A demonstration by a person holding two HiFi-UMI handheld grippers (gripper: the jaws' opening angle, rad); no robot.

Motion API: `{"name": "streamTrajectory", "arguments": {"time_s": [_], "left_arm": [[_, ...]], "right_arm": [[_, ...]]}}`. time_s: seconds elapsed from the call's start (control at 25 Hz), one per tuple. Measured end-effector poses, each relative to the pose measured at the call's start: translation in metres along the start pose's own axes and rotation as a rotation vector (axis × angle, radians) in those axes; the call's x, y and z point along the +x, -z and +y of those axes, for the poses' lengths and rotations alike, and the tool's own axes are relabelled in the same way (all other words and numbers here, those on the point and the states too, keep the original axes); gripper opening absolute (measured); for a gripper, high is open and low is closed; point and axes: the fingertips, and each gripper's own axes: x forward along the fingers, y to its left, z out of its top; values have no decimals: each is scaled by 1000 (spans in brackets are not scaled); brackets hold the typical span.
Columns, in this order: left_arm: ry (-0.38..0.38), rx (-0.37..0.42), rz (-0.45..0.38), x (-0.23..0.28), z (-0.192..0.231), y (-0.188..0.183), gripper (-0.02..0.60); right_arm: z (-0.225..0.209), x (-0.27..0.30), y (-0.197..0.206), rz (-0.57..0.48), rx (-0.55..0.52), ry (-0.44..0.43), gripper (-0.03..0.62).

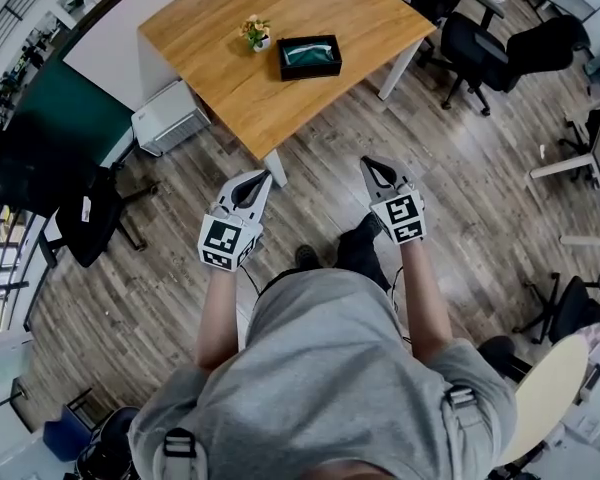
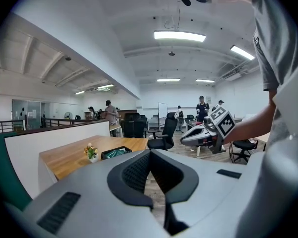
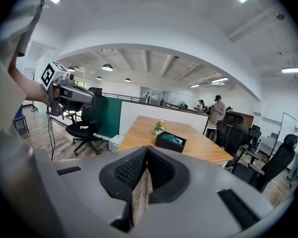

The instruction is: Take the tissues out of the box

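A black tissue box (image 1: 309, 56) with teal tissue showing at its top sits on the wooden table (image 1: 220, 88), beside a small flower pot (image 1: 256, 33). Both grippers hang in the air over the floor, well short of the table. My left gripper (image 1: 264, 178) is shut and holds nothing. My right gripper (image 1: 367, 163) is also shut and empty. In the left gripper view the tissue box (image 2: 116, 152) lies far beyond the left gripper (image 2: 149, 153), and the right gripper (image 2: 208, 131) shows at the right. In the right gripper view the tissue box (image 3: 170, 141) stands ahead of the right gripper (image 3: 147, 149).
Black office chairs (image 1: 505, 53) stand right of the table, and another (image 1: 90, 218) at the left. A white unit (image 1: 168, 116) sits on the floor by the table's near left corner. A green partition (image 3: 109, 115) runs behind the table. People stand far off in the room.
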Motion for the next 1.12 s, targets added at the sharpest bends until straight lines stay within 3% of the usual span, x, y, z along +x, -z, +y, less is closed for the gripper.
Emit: {"name": "streamTrajectory", "arguments": {"time_s": [0.6, 0.8, 1.12], "left_arm": [[66, 13, -64, -9, -15, -8, 21], [74, 14, -66, -7, -15, -10, 30], [73, 7, -57, 0, -15, -6, 204]], "right_arm": [[19, -5, -24, -97, -14, -23, 26], [19, -7, -28, -121, -4, -28, 77], [15, -3, -21, -143, 41, -36, 258]]}}
